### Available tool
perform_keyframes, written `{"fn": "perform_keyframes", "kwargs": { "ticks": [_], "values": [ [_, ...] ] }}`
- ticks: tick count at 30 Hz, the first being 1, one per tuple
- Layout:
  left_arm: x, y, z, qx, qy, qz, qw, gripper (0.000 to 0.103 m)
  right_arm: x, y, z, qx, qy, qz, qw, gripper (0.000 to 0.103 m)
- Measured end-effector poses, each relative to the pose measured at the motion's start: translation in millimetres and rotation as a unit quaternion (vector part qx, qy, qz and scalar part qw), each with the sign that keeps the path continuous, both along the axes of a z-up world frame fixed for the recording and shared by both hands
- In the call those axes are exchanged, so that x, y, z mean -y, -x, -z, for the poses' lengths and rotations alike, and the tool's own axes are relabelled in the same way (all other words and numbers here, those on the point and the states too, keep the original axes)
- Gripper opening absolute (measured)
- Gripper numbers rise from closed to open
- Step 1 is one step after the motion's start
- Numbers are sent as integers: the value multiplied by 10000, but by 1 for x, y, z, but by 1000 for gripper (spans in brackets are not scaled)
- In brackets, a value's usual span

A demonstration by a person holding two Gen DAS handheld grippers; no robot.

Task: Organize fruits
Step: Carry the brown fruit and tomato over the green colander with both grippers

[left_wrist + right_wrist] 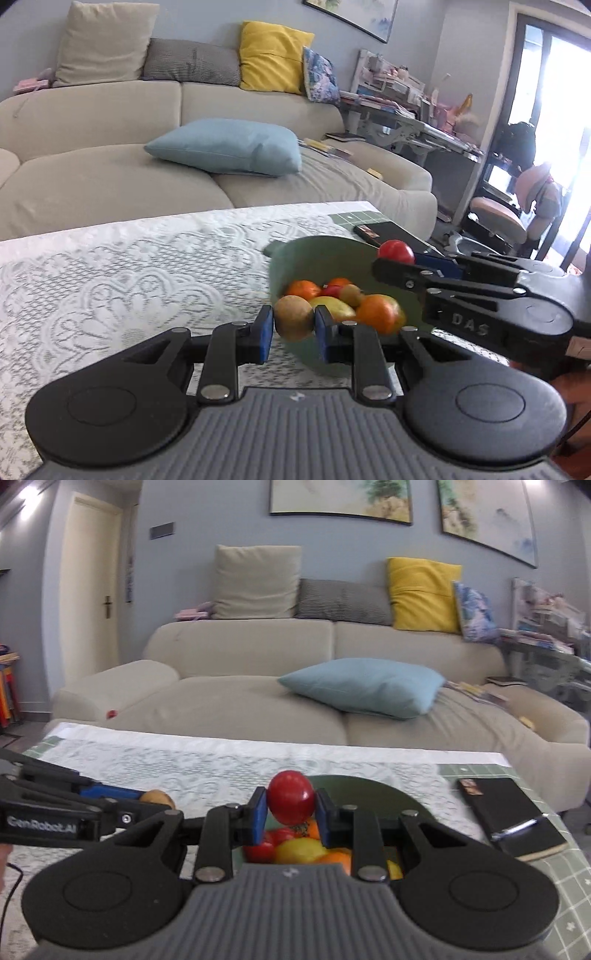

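Left gripper (293,325) jaws clamped on a brown kiwi (293,318), held at the near rim of the green bowl (325,254). Right gripper (290,812) jaws clamped on a red tomato (290,802), above the same bowl (oranges, a yellow fruit and red ones piled inside). Bowl sits on the lace-covered desk (129,266), a black notebook (509,812) just beside it on the right. Beyond the desk, a beige sofa (240,701) with a light blue cushion (365,686).
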State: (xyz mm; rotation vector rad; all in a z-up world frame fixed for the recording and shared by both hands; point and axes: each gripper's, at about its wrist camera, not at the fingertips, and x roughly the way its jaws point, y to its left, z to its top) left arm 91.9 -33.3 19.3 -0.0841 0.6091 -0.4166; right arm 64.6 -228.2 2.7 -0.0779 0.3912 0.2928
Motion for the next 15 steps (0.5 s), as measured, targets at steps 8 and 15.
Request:
{"fn": "perform_keyframes", "kwargs": {
  "ticks": [8, 15],
  "values": [
    [30, -30, 12, -141, 67, 388, 9991, 26, 22, -19, 22, -141, -218, 392, 9989, 24],
    [45, -59, 22, -244, 33, 635, 9977, 26, 36, -32, 31, -265, -301, 508, 9979, 24]
  ]
}}
